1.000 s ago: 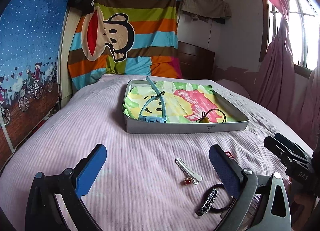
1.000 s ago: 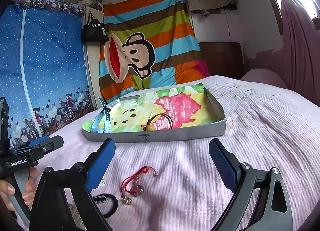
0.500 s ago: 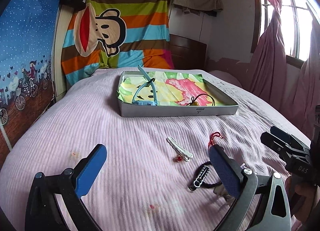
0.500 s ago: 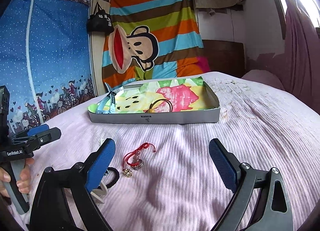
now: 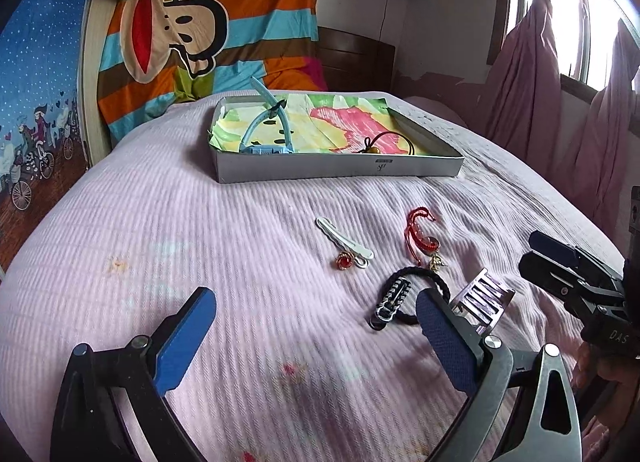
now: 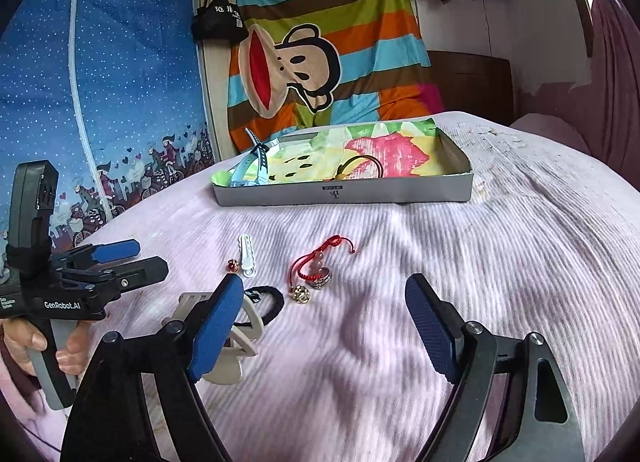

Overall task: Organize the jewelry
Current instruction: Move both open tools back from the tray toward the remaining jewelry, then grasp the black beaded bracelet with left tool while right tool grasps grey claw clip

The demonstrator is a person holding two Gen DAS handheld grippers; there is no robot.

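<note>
Five loose pieces lie on the pink ribbed bedspread (image 5: pixel 200 222): a white scalloped hair clip (image 5: pixel 343 237) touching a small red-stone ring (image 5: pixel 345 261), a red cord bracelet with charms (image 5: pixel 421 237), a black braided hair tie (image 5: pixel 408 294) and a grey claw clip (image 5: pixel 482 300); both the left gripper (image 5: pixel 316 336) and right gripper (image 6: pixel 324 326) hang above them, jaws spread wide, holding nothing; beyond, well apart, the shallow grey cardboard tray (image 5: pixel 340 170) holds a light-blue headband (image 5: pixel 266 128) and a dark cord with a yellow bead (image 5: pixel 380 143).

A pink-covered bed (image 5: pixel 200 222) fills the room, striped monkey cloth (image 5: pixel 208 22) behind, daylit window (image 5: pixel 576 14) with pink curtains (image 5: pixel 520 74).
</note>
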